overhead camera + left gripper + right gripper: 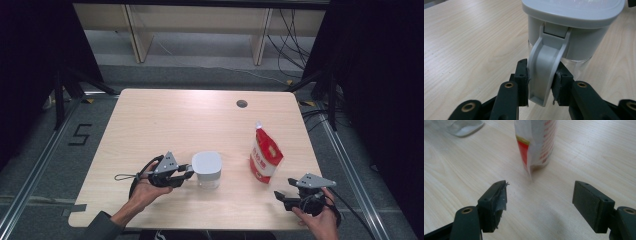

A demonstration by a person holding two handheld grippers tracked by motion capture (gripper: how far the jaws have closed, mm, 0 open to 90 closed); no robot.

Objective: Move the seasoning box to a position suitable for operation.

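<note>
Two tools: left tool [540, 82] clamps the jug handle [546, 72]; right tool [540, 200], wide, faces the pouch [265, 155], which could topple if nudged.

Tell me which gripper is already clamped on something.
The left gripper: its jaws pinch the handle of the grey-lidded jug. The right gripper is open, short of the pouch.

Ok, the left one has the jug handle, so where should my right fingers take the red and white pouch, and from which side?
Take the pouch by its upper body, just under the sealed white top. It stands upright but leans, and its base looks narrow, so a low grip might tip it. Come in from the near right, where the right gripper already faces it with its fingers spread wide, closing across the flat faces.
</note>
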